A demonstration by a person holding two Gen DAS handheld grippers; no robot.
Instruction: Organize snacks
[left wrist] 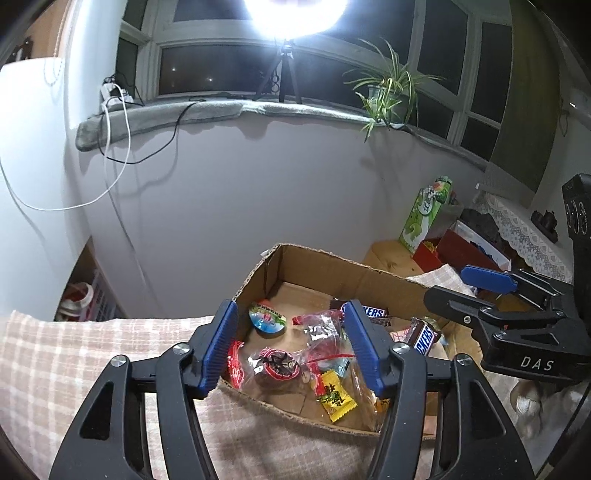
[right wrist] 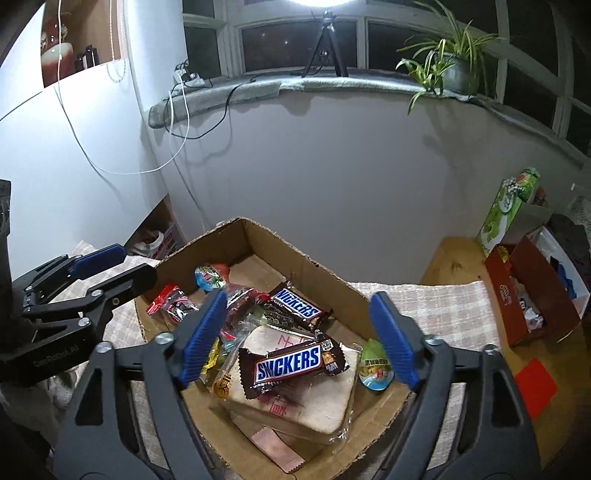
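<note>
Careful: both your grippers, left (left wrist: pixel 290 345) and right (right wrist: pixel 297 338), hang released and empty over the box (right wrist: pixel 258 236), so a low grab could snag neighbouring wrappers with the near Snickers (right wrist: pixel 290 363).

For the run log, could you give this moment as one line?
left gripper: open, empty | right gripper: open, empty | snacks: in cardboard box

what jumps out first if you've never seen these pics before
The open brown cardboard box on the checked cloth, heaped with wrapped snacks, draws the eye first. A brown Snickers bar lies on top near its front, between the open blue pads of the right gripper. A glaring white lamp shines above the windowsill.
</note>
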